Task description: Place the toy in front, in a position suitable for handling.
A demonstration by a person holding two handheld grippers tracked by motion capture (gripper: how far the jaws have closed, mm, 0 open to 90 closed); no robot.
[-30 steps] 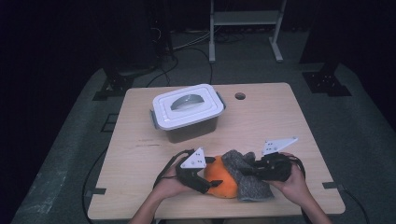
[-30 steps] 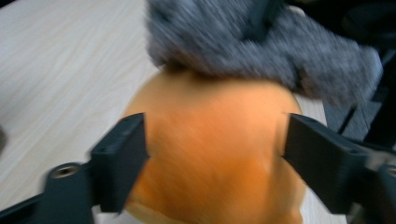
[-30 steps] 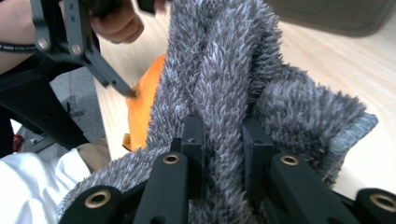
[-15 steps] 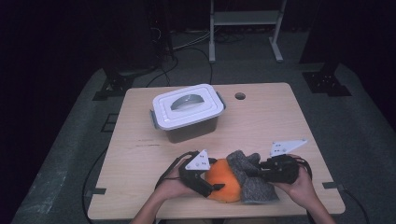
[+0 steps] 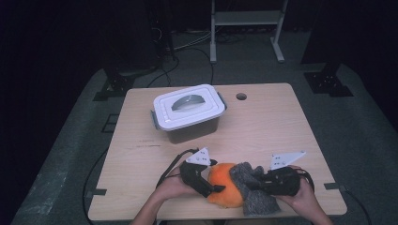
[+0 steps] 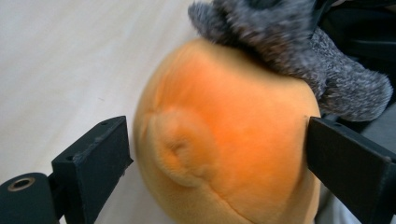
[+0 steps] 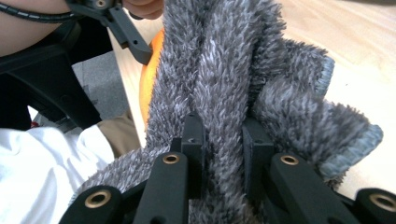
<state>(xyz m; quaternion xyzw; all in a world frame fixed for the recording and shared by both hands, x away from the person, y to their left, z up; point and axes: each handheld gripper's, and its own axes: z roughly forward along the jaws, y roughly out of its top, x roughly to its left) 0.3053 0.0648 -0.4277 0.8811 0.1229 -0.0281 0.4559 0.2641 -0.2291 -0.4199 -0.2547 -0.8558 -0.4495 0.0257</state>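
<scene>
- left gripper [image 5: 217,188] now spread wide around the orange plush ball [image 5: 226,190], jaws just opened further; in the left gripper view a thin gap on the left jaw side of the ball [image 6: 224,144], right jaw at its edge, so straddling rather than squeezing.
- right gripper [image 5: 256,183] clamped on a fold of the grey fuzzy cloth [image 5: 256,197], pile bunched between the near-shut jaws in the right gripper view [image 7: 223,154].
- compared with a second ago: right hand shifted outward toward the table's right side, cloth drawn with it, more orange uncovered.
- ball and cloth at the near edge of the wooden table [image 5: 281,126], touching, cloth draped on the ball's right side.
- white-lidded container [image 5: 187,112] further back, lid on, well apart.
- likely meaning: ball released, cloth being peeled off it.
</scene>
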